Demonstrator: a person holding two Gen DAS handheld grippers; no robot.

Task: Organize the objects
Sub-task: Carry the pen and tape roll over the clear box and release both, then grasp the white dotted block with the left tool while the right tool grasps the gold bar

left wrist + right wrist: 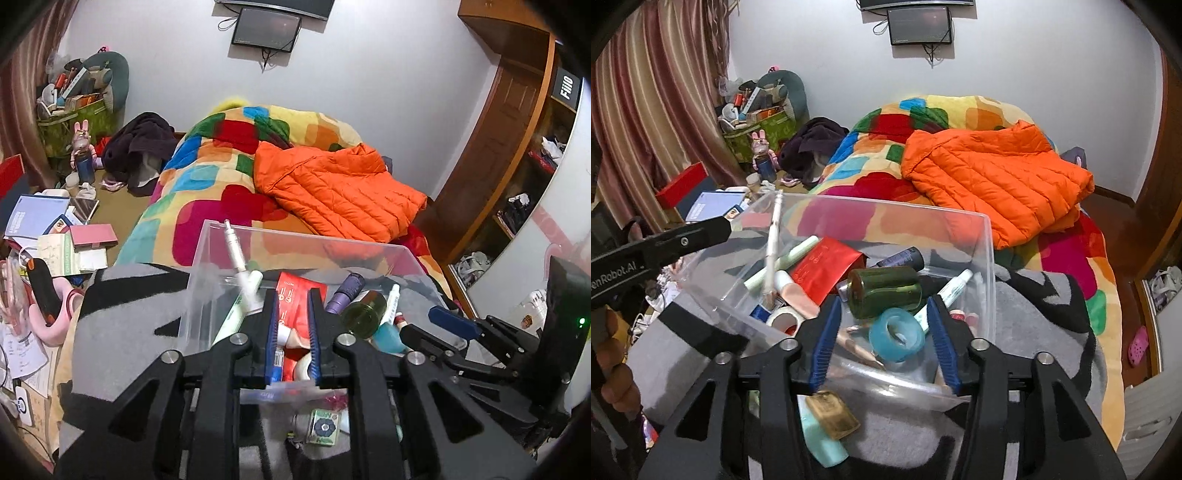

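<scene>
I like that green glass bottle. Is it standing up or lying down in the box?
Lying down. The green bottle rests on its side on the other things in the clear box, round bottom facing the camera.

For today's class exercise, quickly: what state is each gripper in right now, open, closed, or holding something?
Left gripper: open, holding nothing, poised over the clear bin.
Right gripper: open wide, holding nothing; the blue tape roll lies loose in the bin between its fingers.

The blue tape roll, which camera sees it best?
The right wrist view: the blue tape roll lies in plain sight in the clear box, hole showing. In the left wrist view only a teal sliver peeks from behind the green bottle.
</scene>
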